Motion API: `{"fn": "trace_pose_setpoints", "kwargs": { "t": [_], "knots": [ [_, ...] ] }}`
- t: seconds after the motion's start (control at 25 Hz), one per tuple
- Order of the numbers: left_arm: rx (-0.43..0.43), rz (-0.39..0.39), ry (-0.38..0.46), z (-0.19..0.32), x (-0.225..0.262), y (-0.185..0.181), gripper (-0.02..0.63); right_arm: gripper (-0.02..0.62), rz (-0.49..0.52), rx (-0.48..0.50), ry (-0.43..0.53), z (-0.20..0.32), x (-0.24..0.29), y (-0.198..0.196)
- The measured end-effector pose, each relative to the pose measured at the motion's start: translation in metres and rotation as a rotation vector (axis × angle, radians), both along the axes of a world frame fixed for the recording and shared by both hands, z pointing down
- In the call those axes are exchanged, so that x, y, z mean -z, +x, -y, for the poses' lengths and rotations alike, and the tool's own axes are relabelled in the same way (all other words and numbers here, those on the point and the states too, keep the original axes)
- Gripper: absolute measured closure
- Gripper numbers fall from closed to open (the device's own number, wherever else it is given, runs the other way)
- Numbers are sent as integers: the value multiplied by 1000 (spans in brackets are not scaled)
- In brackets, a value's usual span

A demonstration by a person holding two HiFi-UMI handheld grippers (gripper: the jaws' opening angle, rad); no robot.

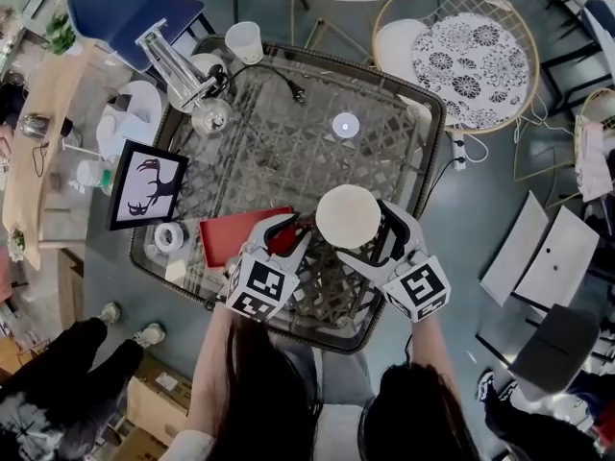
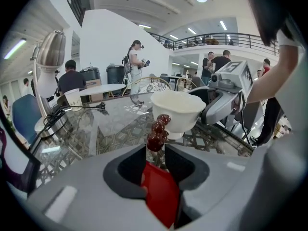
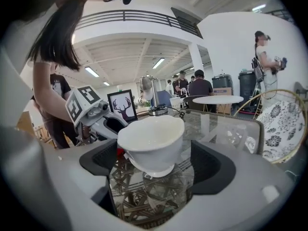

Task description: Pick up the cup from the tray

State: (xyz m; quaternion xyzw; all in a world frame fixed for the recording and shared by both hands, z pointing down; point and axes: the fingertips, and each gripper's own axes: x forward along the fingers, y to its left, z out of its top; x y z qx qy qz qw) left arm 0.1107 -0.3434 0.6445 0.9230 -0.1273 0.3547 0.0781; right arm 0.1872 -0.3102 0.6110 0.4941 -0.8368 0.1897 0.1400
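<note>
Cup [image 1: 348, 217], white, stands on bare glass just right of the red tray [image 1: 226, 240], between the spread, released jaws of the right tool [image 3: 153, 161]. Around it is a tall white hall [image 2: 110, 37] with a railed balcony [image 2: 216, 36]. The glass-over-wicker surface [image 1: 288, 142] also carries a framed antler picture [image 1: 146, 185]. The left tool [image 2: 161, 174] is clenched on the tray's edge, beside dark red beads [image 2: 158, 131].

Left gripper [image 1: 291, 230], right gripper [image 1: 359, 221] — pale grey shells, black jaw linings, each bearing a white cube [image 1: 261, 286] with black square markers. Person: white sleeve [image 1: 185, 445], long dark hair [image 1: 264, 392].
</note>
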Motion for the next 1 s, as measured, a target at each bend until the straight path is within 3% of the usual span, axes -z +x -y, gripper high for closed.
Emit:
{"fn": "trace_pose_setpoints", "kwargs": {
  "t": [0.28,0.52,0.8,1.0],
  "knots": [
    [138,-145,-84,0,35,-5,491,109,-28,-47,89,-10,45,15],
    [82,-120,-61,-18,62,-7,491,133,18,-52,68,-20,63,2],
    [137,-204,-48,-18,123,-17,491,148,-14,-26,111,-27,115,-15],
    [91,-234,-38,-39,166,-21,491,182,32,-53,128,-39,155,-23]
  ]
}}
